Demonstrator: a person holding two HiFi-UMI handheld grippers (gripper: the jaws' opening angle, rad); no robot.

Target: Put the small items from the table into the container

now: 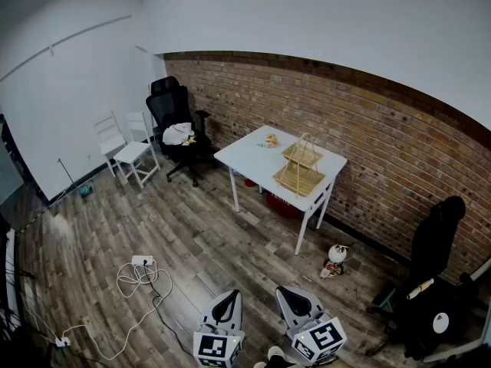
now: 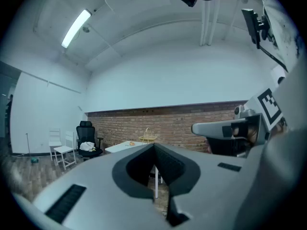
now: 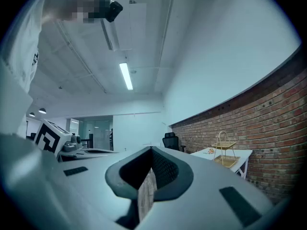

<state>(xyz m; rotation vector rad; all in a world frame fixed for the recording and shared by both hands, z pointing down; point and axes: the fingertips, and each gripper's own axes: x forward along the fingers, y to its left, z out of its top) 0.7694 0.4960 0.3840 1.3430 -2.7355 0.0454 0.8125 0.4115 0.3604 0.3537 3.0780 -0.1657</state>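
Observation:
Far across the room a white table (image 1: 249, 158) stands against the brick wall. On it sits a two-tier wicker basket (image 1: 301, 167), and a few small items (image 1: 269, 141) lie on the tabletop beyond the basket. My left gripper (image 1: 224, 297) and right gripper (image 1: 290, 291) hang side by side low in the head view, far from the table. Both are shut with nothing in them. The left gripper view looks past its closed jaws (image 2: 154, 146) to the table (image 2: 122, 146) and basket (image 2: 148, 135). The right gripper view shows the basket (image 3: 223, 152) off to the right of its own jaws (image 3: 151, 150).
A black office chair (image 1: 175, 121) holding a white cloth and two white chairs (image 1: 126, 148) stand left of the table. A cable and power strip (image 1: 142, 271) lie on the wooden floor. A small toy (image 1: 335, 261) and a red box (image 1: 278, 204) sit near the table legs. Another black chair (image 1: 433, 282) stands at the right.

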